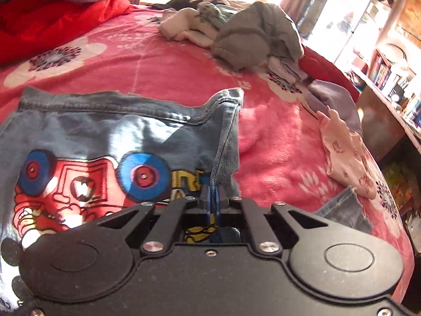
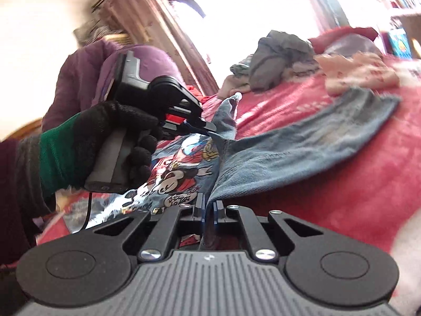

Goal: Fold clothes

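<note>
Both tongs grip the denim garment [image 1: 105, 131], which lies on the pink bed [image 1: 163, 60]: the left tongs [image 1: 213, 200] are clenched on a raised seam fold, the right tongs [image 2: 209, 210] on another pinched-up ridge. Its sleeve [image 2: 315, 142] runs away to the right, hemmed edge far, printed side up. Bare blanket lies between it and the clothes pile [image 1: 250, 34].

Cartoon-printed denim jacket [image 1: 105, 137] lies spread flat, one sleeve [image 2: 302, 144] outstretched.
</note>
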A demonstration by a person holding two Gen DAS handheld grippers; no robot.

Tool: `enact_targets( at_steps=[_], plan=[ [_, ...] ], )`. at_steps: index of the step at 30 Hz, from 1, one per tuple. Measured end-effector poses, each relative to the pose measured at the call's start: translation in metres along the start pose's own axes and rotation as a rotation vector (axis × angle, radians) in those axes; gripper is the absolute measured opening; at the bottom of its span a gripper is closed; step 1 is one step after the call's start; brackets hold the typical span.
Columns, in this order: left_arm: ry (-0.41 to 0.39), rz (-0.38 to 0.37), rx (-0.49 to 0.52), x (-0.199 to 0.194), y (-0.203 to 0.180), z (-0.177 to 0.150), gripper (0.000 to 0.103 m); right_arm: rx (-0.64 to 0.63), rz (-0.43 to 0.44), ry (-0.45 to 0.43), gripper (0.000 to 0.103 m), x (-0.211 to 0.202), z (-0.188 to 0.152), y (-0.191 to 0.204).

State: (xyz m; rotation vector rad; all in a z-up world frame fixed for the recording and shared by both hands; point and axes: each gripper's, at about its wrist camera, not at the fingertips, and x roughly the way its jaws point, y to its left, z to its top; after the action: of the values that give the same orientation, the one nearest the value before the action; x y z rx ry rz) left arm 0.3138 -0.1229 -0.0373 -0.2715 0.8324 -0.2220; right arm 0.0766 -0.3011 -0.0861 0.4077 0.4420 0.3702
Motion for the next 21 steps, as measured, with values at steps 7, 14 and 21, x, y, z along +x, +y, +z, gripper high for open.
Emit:
enact_targets(
  at_steps=[7, 14, 21],
  plan=[
    [-0.061, -0.042, -0.108, -0.012, 0.031, -0.007, 0.003, -0.214, 0.030, 0.045, 0.007, 0.004, -0.009, 0.039],
    [-0.067, -0.038, -0.224, -0.012, 0.070, -0.023, 0.003, -0.327, 0.042, 0.131, 0.007, 0.018, -0.020, 0.057],
    [-0.080, -0.102, -0.223, -0.013, 0.075, -0.013, 0.007, -0.367, 0.047, 0.172, 0.008, 0.025, -0.027, 0.065]
  ],
)
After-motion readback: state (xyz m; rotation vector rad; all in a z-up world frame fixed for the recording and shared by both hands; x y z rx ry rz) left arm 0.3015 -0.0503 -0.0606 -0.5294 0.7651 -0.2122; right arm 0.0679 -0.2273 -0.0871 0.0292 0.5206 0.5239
